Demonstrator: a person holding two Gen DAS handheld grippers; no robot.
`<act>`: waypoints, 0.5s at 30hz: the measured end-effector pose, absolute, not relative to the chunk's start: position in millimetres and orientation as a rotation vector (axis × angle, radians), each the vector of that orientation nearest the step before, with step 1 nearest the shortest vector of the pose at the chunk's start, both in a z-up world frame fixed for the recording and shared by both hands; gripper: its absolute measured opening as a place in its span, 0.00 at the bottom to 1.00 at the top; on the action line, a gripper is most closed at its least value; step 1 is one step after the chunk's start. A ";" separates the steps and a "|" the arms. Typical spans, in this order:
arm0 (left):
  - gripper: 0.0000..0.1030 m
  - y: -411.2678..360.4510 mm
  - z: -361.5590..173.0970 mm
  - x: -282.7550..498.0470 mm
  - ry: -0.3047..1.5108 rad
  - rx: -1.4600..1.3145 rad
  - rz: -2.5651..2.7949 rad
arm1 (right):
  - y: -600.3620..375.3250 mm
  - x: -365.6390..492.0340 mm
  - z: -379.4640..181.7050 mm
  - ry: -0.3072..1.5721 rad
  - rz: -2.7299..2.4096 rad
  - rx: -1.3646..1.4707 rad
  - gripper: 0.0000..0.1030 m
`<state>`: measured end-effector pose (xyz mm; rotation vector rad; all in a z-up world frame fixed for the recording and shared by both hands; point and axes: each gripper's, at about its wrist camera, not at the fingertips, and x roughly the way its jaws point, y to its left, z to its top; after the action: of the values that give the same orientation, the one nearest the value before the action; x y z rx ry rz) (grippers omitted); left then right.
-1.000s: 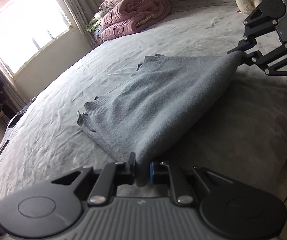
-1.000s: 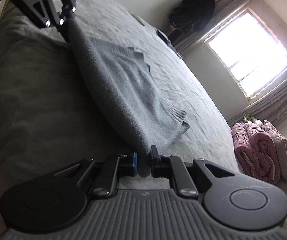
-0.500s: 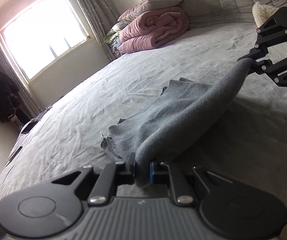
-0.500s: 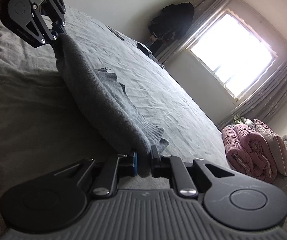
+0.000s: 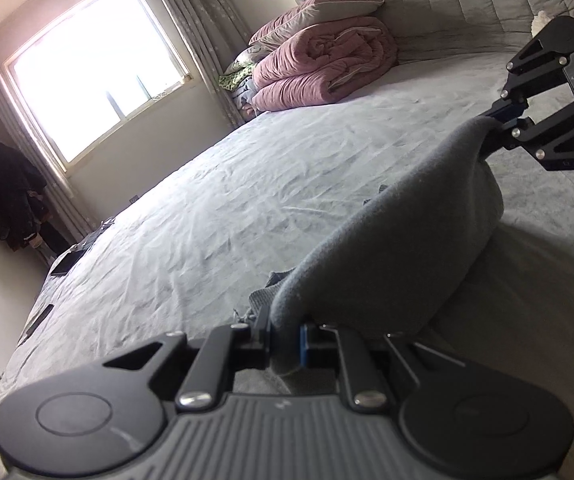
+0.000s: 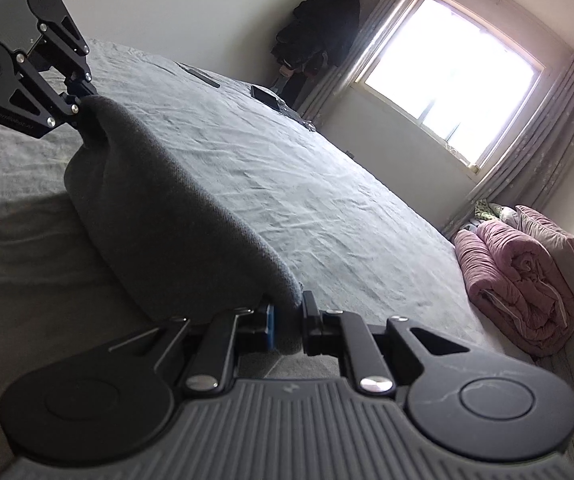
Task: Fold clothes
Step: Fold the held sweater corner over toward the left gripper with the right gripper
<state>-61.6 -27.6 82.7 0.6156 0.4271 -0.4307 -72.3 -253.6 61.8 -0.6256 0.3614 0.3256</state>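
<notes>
1. Since the earlier frames, both grippers have come up higher: the grey sweater [image 5: 399,248] lay half spread on the bed before, and now most of it hangs between them as a thick fold.
2. Only a small ribbed edge [image 5: 261,298] of the sweater shows on the bed [image 5: 247,184], just beyond the left gripper; whether it touches the cover I cannot tell.
3. The left gripper [image 5: 285,338] is at the near bottom of its own view. Its fingers [image 5: 261,330] stand narrow and pinch one end of the sweater between them.
4. The right gripper [image 6: 287,330] is the same in its own view: narrow fingers [image 6: 311,330], with the other end of the sweater [image 6: 175,216] clamped between them.
5. In the left wrist view the right gripper [image 5: 499,120] appears at the far right, with the cloth running up to its tips.
6. In the right wrist view the left gripper [image 6: 79,98] appears at the far left, and the cloth ends at its tips.
7. The bed cover is grey and wrinkled.
8. A rolled pink duvet [image 5: 323,68] lies at the far end of the bed, with a pillow [image 5: 327,6] on top of it.
9. A bright window [image 5: 95,68] with curtains is on the far wall, and dark clothes [image 5: 5,196] hang to the left of it.
10. A dark flat thing [image 5: 67,266] lies on the left edge of the bed.
</notes>
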 end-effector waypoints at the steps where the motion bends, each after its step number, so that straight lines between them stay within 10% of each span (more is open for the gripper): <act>1: 0.12 -27.3 83.7 -55.9 0.434 0.610 -0.434 | -254.1 -68.0 62.2 0.367 0.327 -0.616 0.12; 15: 0.12 -17.9 83.7 28.2 0.637 0.380 -0.526 | -263.2 -1.0 64.5 0.486 0.406 -0.451 0.13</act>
<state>28.2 -17.9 83.7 0.3805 0.6370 -0.5257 -1.0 -263.2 64.5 -0.4514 0.4861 0.4064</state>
